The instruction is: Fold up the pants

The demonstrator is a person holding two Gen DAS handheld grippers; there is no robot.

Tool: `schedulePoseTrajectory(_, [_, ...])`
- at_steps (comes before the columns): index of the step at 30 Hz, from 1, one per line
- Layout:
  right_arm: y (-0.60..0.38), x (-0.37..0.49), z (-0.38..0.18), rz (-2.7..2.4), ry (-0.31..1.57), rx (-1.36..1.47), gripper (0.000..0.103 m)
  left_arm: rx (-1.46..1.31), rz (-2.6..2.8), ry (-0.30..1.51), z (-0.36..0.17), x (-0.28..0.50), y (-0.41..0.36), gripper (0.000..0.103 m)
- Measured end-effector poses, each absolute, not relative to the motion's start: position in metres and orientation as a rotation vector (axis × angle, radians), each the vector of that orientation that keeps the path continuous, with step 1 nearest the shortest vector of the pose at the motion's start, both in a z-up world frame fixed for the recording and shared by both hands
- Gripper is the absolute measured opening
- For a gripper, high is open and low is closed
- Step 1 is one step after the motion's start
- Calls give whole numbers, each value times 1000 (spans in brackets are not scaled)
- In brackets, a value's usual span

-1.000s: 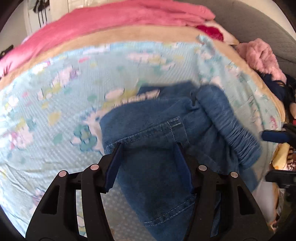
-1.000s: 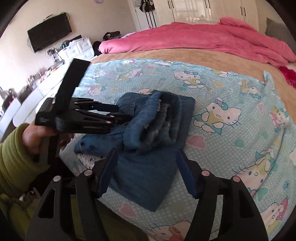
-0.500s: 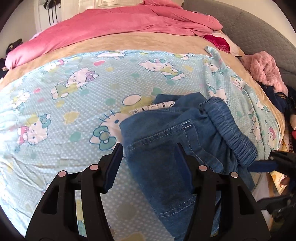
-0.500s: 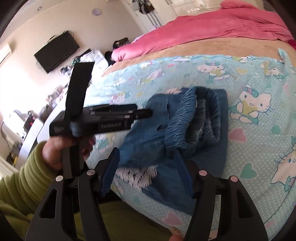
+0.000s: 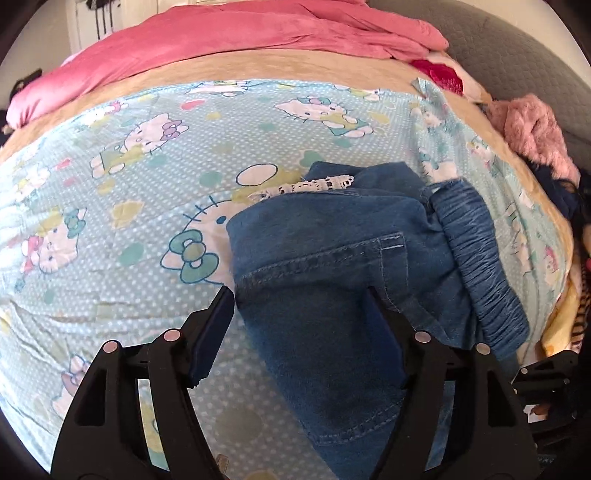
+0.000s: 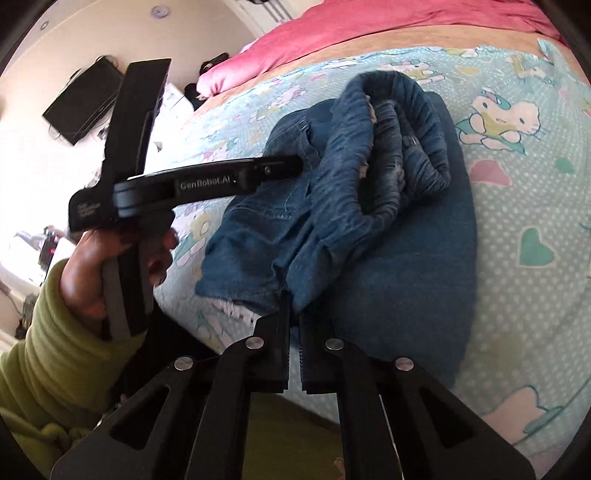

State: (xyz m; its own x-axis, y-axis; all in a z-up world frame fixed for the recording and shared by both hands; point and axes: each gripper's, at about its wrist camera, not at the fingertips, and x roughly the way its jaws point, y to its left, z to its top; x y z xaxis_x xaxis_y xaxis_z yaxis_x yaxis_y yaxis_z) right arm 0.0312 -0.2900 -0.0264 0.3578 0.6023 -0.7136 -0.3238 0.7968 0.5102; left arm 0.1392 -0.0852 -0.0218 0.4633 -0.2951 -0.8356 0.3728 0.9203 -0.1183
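The pants (image 5: 332, 280), blue denim with an elastic waistband (image 6: 399, 147), lie bunched on the sheet (image 5: 129, 192) near the edge of the bed. The sheet is pale blue with cartoon cats and hearts. Behind it runs a tan blanket (image 5: 258, 66), and behind that a pink quilt (image 5: 229, 33) heaped across the head of the bed. No container is in view; the pants sit straight on the sheet.

The waistband is rolled up on itself in a loose ring on top of the folded legs. A strip of white lace (image 5: 314, 184) peeps out from under the far fold in the left wrist view, and the same trim shows at the near hem in the right wrist view.

The left claw (image 5: 299, 295) stands spread over the near part of the pants; it has just been opening. Denim lies between its fingers, but the pads do not press on it. In the right wrist view a hand (image 6: 110, 269) in a green sleeve (image 6: 51, 354) holds this claw's grip, and its tip points at the seam beside the waistband.

The right claw (image 6: 293, 299) has just snapped together. Its fingers are pressed close, pinching a fold of denim at the near edge of the pants, just below the bunched waistband.

A pink fluffy garment (image 5: 532, 129) lies off to the right, beyond the sheet's edge.
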Motion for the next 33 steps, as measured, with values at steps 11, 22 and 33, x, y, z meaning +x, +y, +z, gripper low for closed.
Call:
schedulePoseTrajectory(11, [-343,32,43,357,773,137,62,38,-367,847,33,109,-62,89])
schedulePoseTrajectory(22, [-357,46,65,300,698,138,83,42,-318,782,58,87,-57,93])
schedulePoseTrajectory(33, [-355,55,79,276,657,96,91,66,-301,804,51,86,-63,93])
